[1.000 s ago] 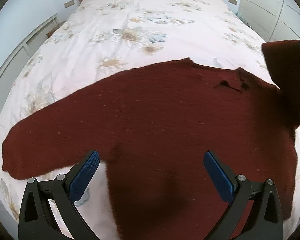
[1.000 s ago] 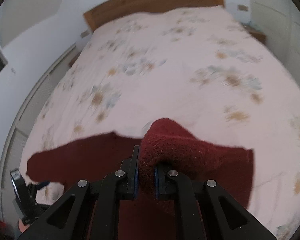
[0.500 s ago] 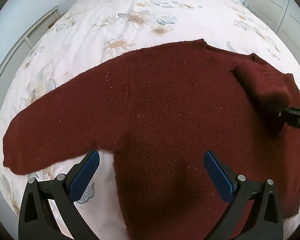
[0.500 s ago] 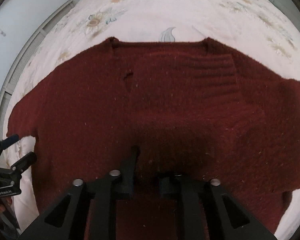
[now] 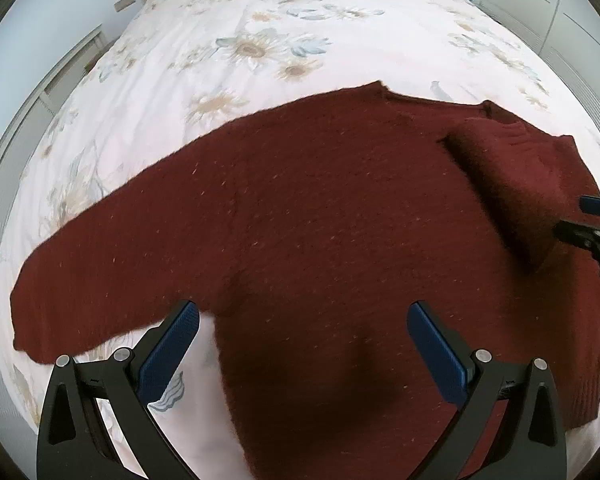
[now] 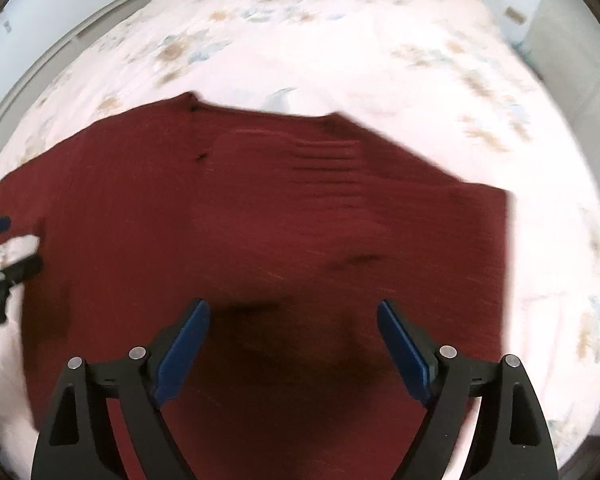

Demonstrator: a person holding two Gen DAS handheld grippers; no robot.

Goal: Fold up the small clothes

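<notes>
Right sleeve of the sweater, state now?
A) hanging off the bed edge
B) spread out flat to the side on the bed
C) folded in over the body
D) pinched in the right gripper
C: the right sleeve lies doubled across the sweater body, and the right gripper, whose jaws have just been opening, is clear of it.

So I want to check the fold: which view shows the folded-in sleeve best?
The left wrist view: the sleeve lies sharp across the sweater, cuff to shoulder. The right wrist view is blurred, showing only the ribbed cuff.
</notes>
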